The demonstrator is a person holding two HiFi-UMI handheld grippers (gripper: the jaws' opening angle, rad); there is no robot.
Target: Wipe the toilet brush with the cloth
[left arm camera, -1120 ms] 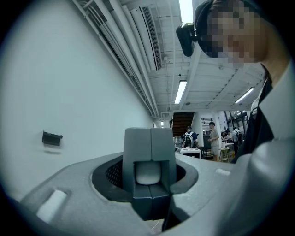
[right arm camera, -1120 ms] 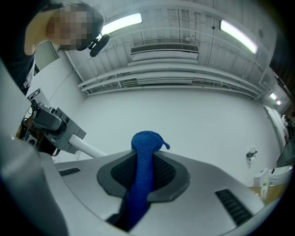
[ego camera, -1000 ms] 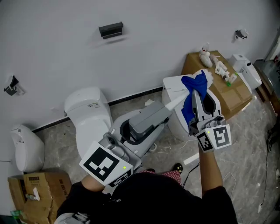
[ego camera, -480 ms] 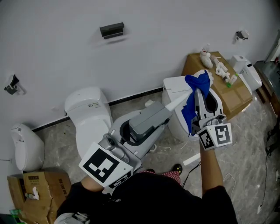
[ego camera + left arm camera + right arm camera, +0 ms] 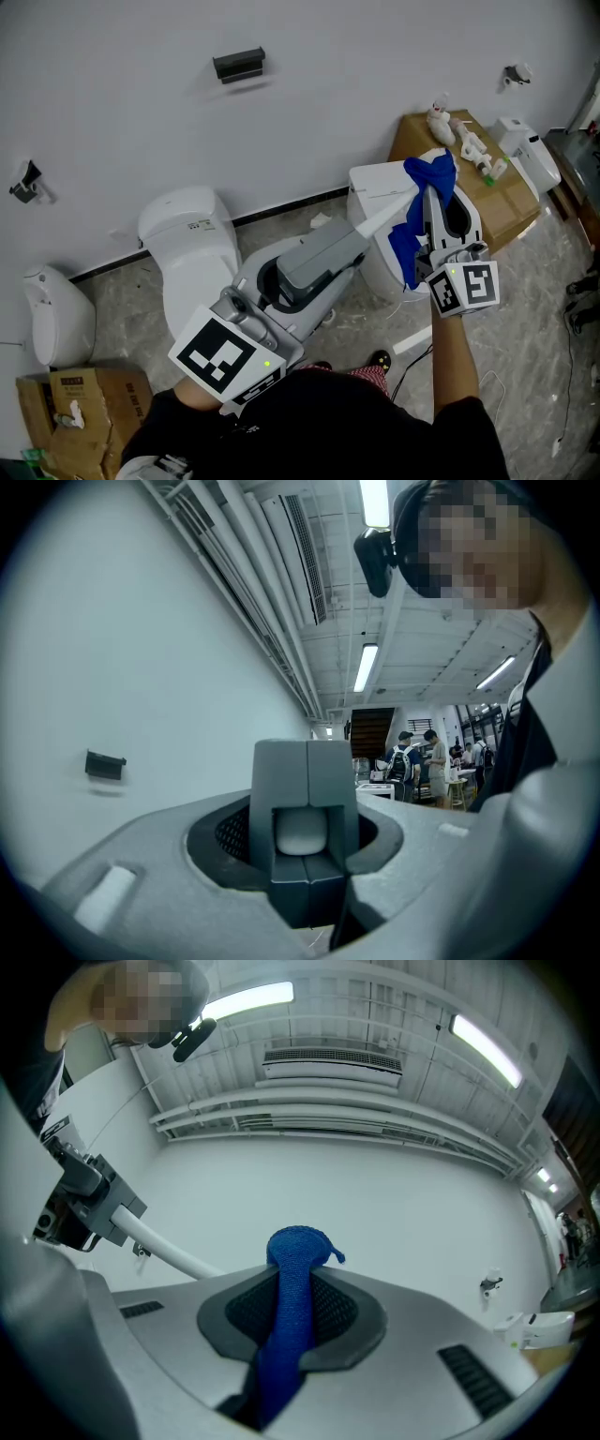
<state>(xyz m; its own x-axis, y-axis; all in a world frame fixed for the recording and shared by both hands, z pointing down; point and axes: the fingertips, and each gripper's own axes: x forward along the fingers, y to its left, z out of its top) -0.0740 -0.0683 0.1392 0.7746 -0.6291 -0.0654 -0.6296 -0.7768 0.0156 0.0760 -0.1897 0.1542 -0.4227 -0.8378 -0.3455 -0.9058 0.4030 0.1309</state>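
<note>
**Brush handle in the left tongs, blue cloth in the right**

A plain white wall [image 5: 328, 94] meets a grey marbled floor [image 5: 525, 309]. The gripper views also show a high ceiling with strip lights and, far off, a few people standing.

Three white fixtures stand along the wall:
- a toilet [image 5: 187, 239] at left
- a smaller piece [image 5: 47, 319] at the far left
- a boxy one [image 5: 373, 192] behind the right gripper

There are two cardboard boxes. One [image 5: 492, 202] is at right with several small white items on top, too small to count. The other [image 5: 89, 394] is at lower left.

There are two grippers. The left gripper [image 5: 349, 239] has its jaws clamped on the white handle of the single toilet brush [image 5: 380, 217]. The handle runs up and to the right, and its far end is hidden under the cloth. The right gripper [image 5: 291, 1283] has its jaws pinched on the one blue cloth [image 5: 405, 234]. The cloth bunches above the tips and hangs down against the handle.

Three small fittings are on the wall: a black bracket [image 5: 239, 64] and two smaller ones [image 5: 26, 183] [image 5: 516, 73].
</note>
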